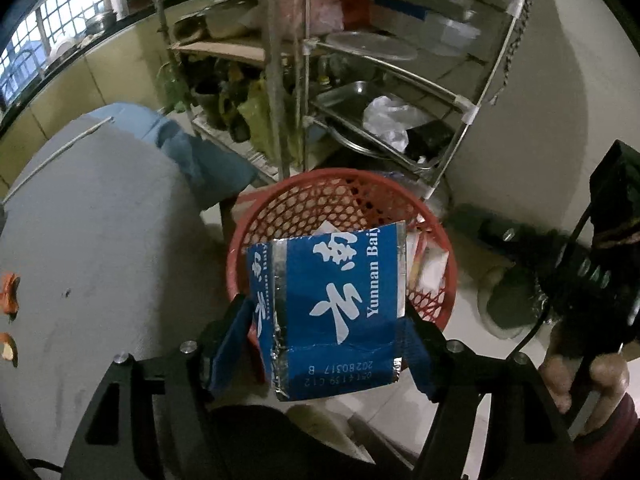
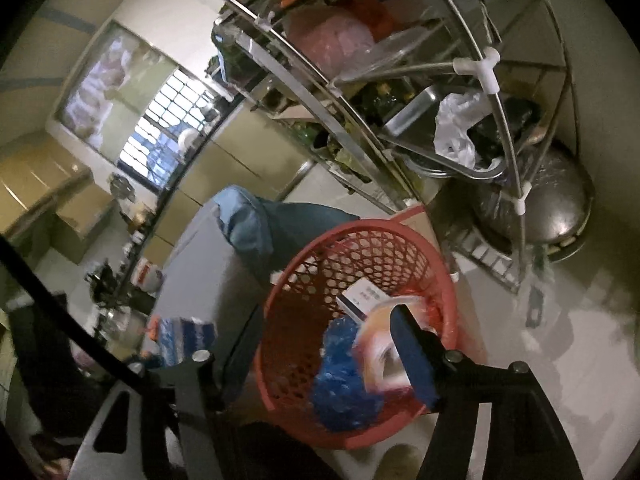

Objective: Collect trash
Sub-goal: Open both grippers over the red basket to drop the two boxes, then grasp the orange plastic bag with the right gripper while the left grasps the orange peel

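My left gripper point(image 1: 326, 316) is shut on a flattened blue "Yunnan Baiyao" carton point(image 1: 332, 304), held upright right over the near rim of a red mesh waste basket point(image 1: 280, 204) on the floor. White paper scraps point(image 1: 434, 268) lie inside it. In the right wrist view my right gripper point(image 2: 324, 340) is open, directly above the same basket point(image 2: 304, 276). Between its fingers, blurred, a crumpled blue wrapper point(image 2: 342, 384) and an orange-white packet point(image 2: 380, 344) are in the basket, beside a small white box point(image 2: 362, 296). The right gripper also shows in the left wrist view point(image 1: 600, 280).
A grey table point(image 1: 100, 240) with orange peel bits point(image 1: 10, 292) lies left of the basket, a blue cloth point(image 1: 192, 148) draped over its far edge. A steel rack point(image 1: 360, 80) with trays, lids and bags stands behind. A wall point(image 1: 540, 120) is at right.
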`<state>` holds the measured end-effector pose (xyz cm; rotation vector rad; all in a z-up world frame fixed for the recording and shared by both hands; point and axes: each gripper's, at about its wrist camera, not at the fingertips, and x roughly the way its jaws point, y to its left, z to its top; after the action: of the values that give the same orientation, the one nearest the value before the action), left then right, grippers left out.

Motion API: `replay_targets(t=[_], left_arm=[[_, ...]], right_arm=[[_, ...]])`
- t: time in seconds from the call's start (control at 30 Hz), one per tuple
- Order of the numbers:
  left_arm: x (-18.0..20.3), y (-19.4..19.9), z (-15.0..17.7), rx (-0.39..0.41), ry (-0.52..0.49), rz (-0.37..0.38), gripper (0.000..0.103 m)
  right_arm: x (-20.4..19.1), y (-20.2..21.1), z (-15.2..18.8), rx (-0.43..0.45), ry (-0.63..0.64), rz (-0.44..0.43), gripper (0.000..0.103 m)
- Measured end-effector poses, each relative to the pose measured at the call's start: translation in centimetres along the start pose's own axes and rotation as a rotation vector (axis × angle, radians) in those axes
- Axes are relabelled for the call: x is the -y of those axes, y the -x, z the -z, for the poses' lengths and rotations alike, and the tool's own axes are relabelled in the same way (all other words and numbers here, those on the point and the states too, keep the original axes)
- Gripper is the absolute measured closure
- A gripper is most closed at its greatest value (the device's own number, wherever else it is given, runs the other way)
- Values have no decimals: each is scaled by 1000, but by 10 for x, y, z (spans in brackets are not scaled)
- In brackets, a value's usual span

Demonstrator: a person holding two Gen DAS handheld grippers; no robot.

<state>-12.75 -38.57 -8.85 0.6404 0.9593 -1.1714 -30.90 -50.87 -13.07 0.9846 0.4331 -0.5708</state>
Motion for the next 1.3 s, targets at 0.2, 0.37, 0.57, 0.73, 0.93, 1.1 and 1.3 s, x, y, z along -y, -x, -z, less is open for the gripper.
replay_targets(t=[0.2,0.37,0.57,0.73,0.93,1.1,1.3], left_arm=[[-9,17,1,53,21,54,31],[2,24,-24,97,-40,94,30],[-11,28,-42,100,36,185,28],[-26,50,-30,150,16,123,28],[-72,72,41,141,-2,-127,28],[-137,98,127,102,120,-361,28],[-216,144,199,105,353,-539,28]], right_arm=[[-12,12,-3,60,23,11,33],[-22,26,-6,84,56,25,33],[-18,45,-10,118,65,59,33],[-23,48,-14,129,76,56,33],[-44,33,-12,90,118,22,33],[-82,1,-3,3,176,-26,33],[-175,-64,23,-163,316,-121,33]])
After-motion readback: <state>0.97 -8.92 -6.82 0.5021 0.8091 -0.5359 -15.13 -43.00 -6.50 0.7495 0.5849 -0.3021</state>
